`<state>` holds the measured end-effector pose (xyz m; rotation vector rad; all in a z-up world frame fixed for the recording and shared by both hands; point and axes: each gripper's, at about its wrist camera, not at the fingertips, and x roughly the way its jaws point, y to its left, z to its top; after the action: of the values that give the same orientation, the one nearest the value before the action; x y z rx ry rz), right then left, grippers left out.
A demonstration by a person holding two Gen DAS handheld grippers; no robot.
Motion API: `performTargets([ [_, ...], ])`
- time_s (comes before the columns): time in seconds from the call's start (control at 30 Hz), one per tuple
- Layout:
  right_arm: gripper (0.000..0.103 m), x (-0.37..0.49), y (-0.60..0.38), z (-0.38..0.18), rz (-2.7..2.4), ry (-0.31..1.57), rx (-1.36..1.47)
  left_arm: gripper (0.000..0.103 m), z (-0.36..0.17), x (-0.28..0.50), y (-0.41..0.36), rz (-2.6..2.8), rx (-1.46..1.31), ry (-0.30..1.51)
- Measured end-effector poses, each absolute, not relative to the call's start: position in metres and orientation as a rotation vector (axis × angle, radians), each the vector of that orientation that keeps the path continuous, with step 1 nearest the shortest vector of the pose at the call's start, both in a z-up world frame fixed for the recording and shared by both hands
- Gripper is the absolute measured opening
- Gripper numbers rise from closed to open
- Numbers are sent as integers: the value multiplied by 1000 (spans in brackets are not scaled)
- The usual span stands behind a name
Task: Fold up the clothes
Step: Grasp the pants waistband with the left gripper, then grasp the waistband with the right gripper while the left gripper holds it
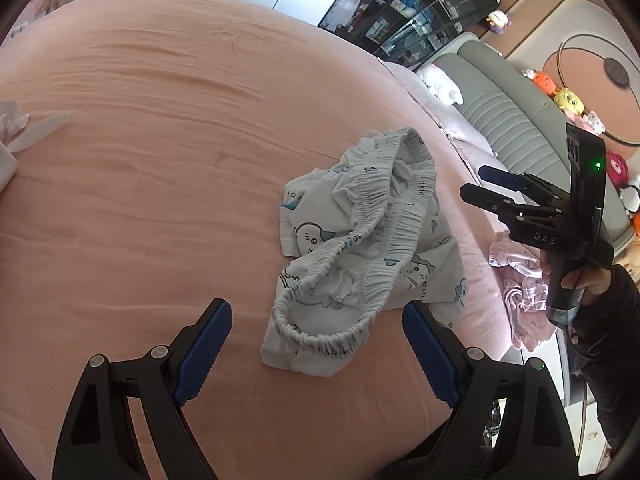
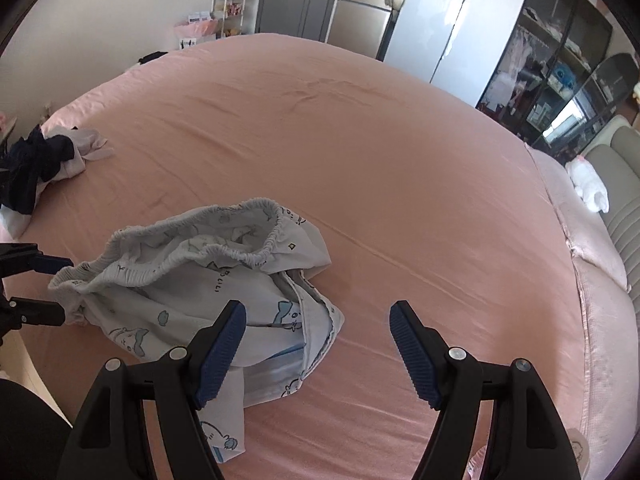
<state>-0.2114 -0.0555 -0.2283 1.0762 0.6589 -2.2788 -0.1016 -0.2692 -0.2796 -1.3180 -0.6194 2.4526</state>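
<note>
- pale blue printed shorts [image 1: 360, 236] lie crumpled on the pink bed sheet [image 1: 140, 200], elastic waistband gaping open.
- left gripper [image 1: 316, 352]: jaws wide apart, empty, poised over the near edge of the shorts.
- right gripper [image 2: 318, 352]: jaws wide apart, empty, above the shorts' edge.
- pink garment [image 1: 520, 292] at the bed's side.
- dark clothes pile [image 2: 32, 164] well apart from the shorts.
</note>
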Motion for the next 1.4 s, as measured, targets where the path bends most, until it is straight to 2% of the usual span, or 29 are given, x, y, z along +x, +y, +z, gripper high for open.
performTargets([
  [0.1, 74, -221, -56, -233, -2248, 576, 1108, 83, -284, -98, -270, 2466, -1298, -643],
  [0.17, 74, -225, -58, -236, -2247, 554, 1111, 76, -288, -97, -273, 2466, -1294, -654],
  [0.33, 74, -224, -68, -251, -2264, 772, 985, 58, -294, -94, -280, 2494, -1267, -712],
  [0.37, 74, -225, -69, -255, -2256, 783, 979, 57, -295, -92, -284, 2496, -1262, -737],
  [0.43, 74, -229, -69, -260, -2235, 767, 982, 44, -296, -95, -287, 2496, -1268, -775],
  [0.53, 74, -237, -73, -265, -2221, 742, 967, 39, -297, -98, -292, 2486, -1267, -828],
  [0.8, 74, -254, -94, -270, -2178, 745, 954, 31, -292, -103, -286, 2508, -1251, -740],
  [1.03, 74, -251, -91, -255, -2112, 652, 938, 29, -295, -100, -294, 2486, -1242, -812],
  [1.17, 74, -252, -98, -259, -2054, 740, 938, 29, -292, -98, -298, 2482, -1221, -842],
  [1.4, 74, -265, -113, -274, -1922, 719, 951, 29, -285, -91, -304, 2482, -1226, -821],
])
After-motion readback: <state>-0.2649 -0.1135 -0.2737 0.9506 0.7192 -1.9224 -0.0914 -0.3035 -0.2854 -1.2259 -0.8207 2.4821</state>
